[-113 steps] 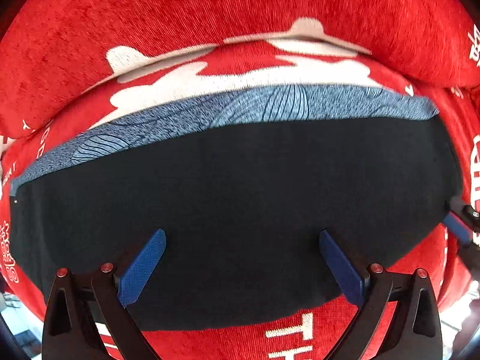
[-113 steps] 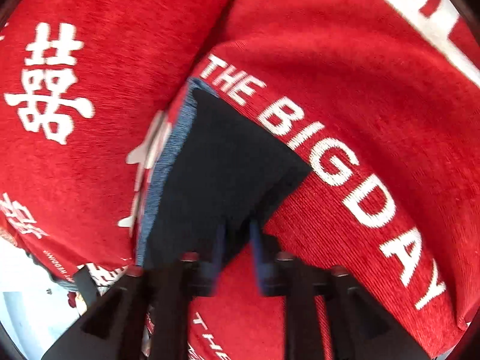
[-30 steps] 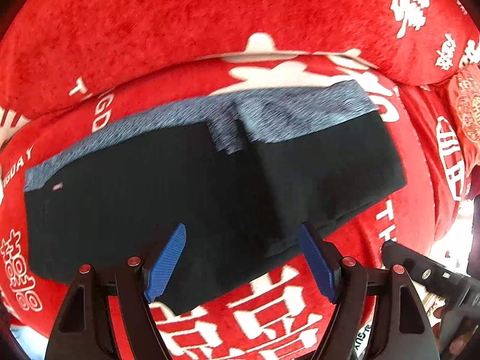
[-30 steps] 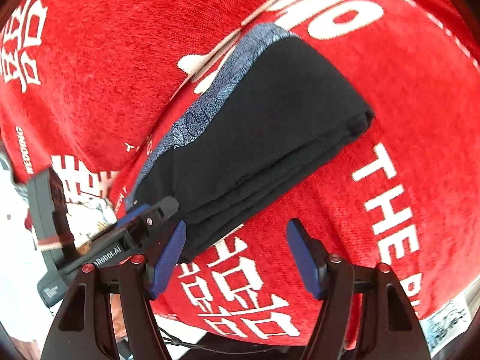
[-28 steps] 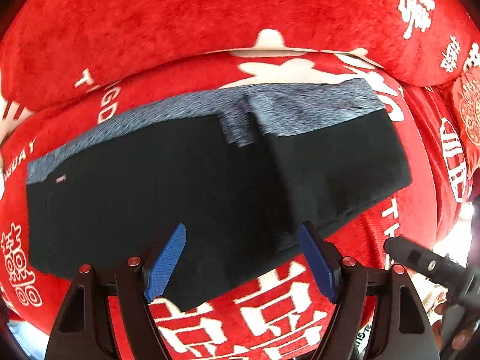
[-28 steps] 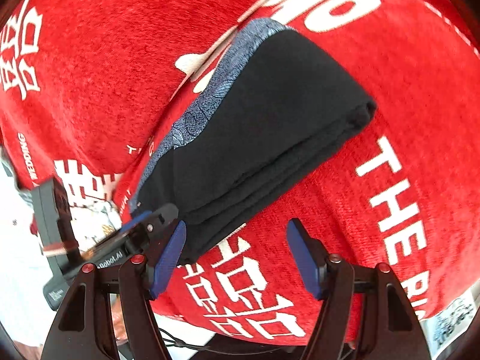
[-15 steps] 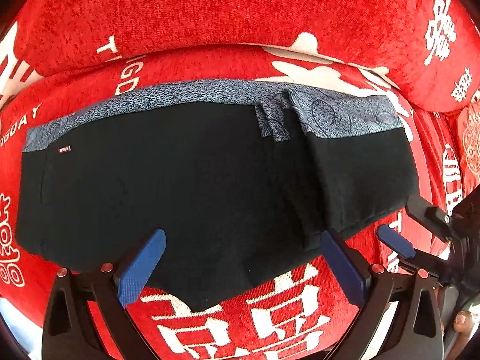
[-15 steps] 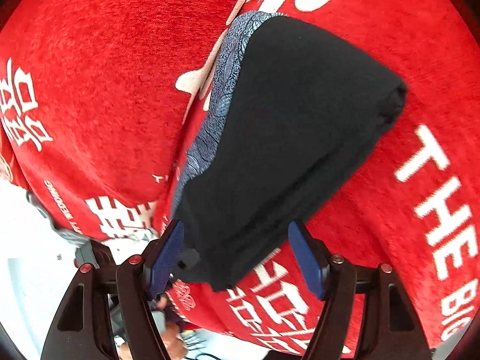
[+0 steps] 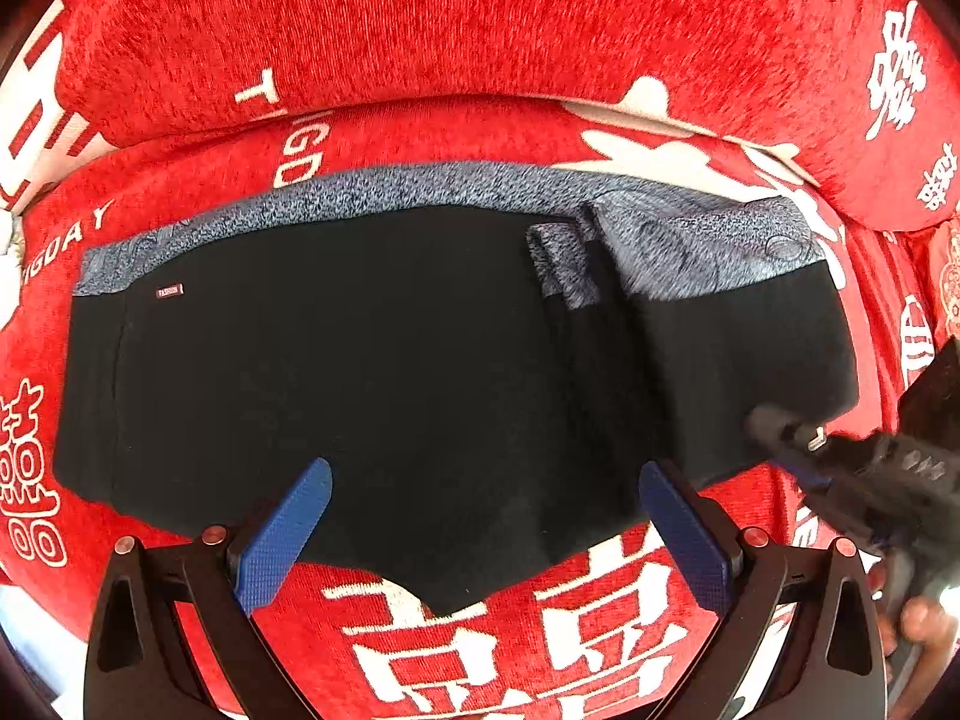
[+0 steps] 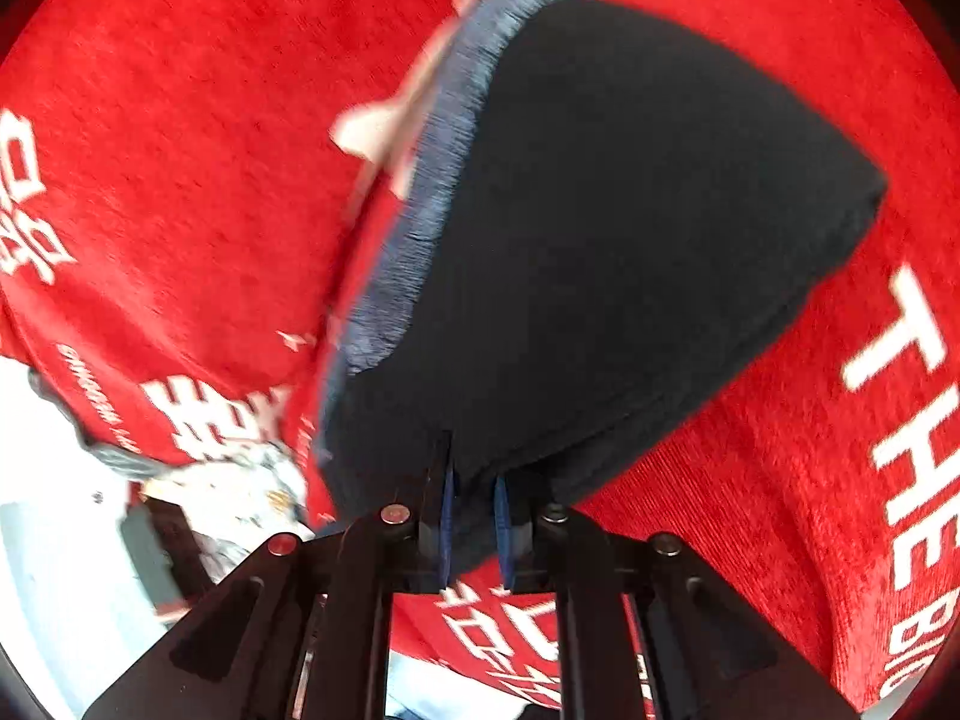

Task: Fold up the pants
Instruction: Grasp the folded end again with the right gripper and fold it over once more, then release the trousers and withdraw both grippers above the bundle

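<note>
Black pants [image 9: 390, 372] with a grey-blue waistband [image 9: 420, 186] lie flat on the red seat, their right part folded over onto the rest. My left gripper [image 9: 483, 471] hangs straight above their near edge, open wide, with nothing between its pads. The right gripper [image 9: 786, 450] comes in from the right at the folded end. In the right wrist view its jaws are closing on the near edge of the pants [image 10: 600, 240]. Black cloth sits pinched between the blue pads [image 10: 447, 510] of the right gripper [image 10: 474, 480].
A red sofa cover with white lettering [image 9: 480, 630] lies under the pants, and a red back cushion [image 9: 420, 30] rises behind them. A person's fingers [image 9: 918, 624] show at the lower right. Pale floor [image 10: 54, 540] lies past the seat's edge.
The right gripper sank onto the folded end of the pants and its jaws went from wide apart to pinched on the cloth. My left gripper's jaws widened and it shifted sideways over the pants.
</note>
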`<control>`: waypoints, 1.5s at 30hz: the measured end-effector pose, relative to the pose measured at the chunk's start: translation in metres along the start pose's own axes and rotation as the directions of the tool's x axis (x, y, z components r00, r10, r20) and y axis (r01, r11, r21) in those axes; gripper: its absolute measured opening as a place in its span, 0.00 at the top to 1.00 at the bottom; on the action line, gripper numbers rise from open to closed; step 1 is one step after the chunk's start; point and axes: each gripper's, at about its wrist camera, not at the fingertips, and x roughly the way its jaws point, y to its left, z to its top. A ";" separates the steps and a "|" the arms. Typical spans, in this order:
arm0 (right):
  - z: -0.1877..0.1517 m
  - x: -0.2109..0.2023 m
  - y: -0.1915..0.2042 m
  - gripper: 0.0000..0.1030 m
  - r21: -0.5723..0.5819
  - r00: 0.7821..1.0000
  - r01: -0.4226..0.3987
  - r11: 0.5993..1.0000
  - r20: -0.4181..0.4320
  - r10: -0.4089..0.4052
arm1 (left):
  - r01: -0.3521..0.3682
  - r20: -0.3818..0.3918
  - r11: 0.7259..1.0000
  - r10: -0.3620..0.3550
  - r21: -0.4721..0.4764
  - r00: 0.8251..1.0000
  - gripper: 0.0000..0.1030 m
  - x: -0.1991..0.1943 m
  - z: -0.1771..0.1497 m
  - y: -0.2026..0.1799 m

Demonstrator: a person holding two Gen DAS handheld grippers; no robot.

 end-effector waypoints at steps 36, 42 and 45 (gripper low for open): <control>0.017 0.024 0.062 0.51 -0.420 0.962 0.093 0.903 -0.194 -0.190 | -0.150 -0.013 0.983 0.149 -0.104 0.989 0.00 -0.007 0.001 -0.008; -0.005 -0.022 0.076 0.35 -0.502 0.951 0.125 0.856 -0.185 -0.247 | -0.111 -0.009 0.981 0.111 -0.161 0.994 0.00 -0.043 -0.022 -0.024; -0.011 -0.058 0.075 0.28 -0.515 0.951 0.149 0.844 -0.159 -0.265 | -0.083 -0.012 0.984 0.083 -0.156 0.997 0.00 -0.063 -0.034 -0.044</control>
